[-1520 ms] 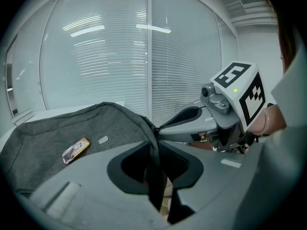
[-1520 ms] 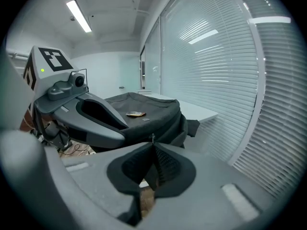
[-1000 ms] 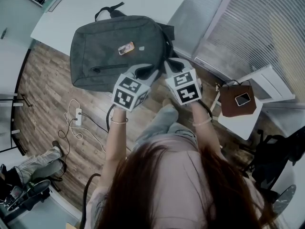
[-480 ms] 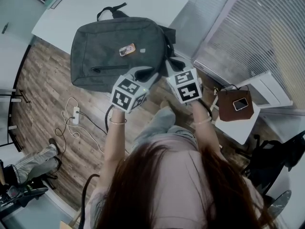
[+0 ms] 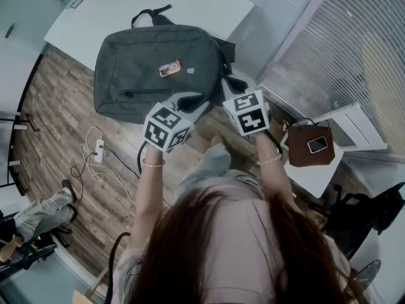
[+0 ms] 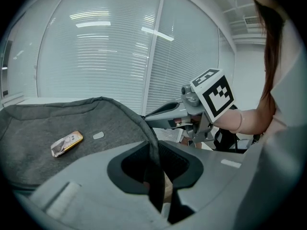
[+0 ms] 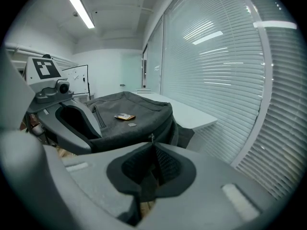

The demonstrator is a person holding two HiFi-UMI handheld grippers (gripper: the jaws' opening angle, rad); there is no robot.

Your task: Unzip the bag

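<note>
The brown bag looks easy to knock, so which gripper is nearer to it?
Right. The right gripper is at the grey bag's near right corner, with the brown bag off to its right; the left gripper sits further left on the grey bag's near edge.

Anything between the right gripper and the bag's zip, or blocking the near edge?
Nothing visible. The right gripper is closed at a corner of the bag, apparently on the zip pull; the left gripper clamps the near edge. A small packet lies on the top face, clear of both.
</note>
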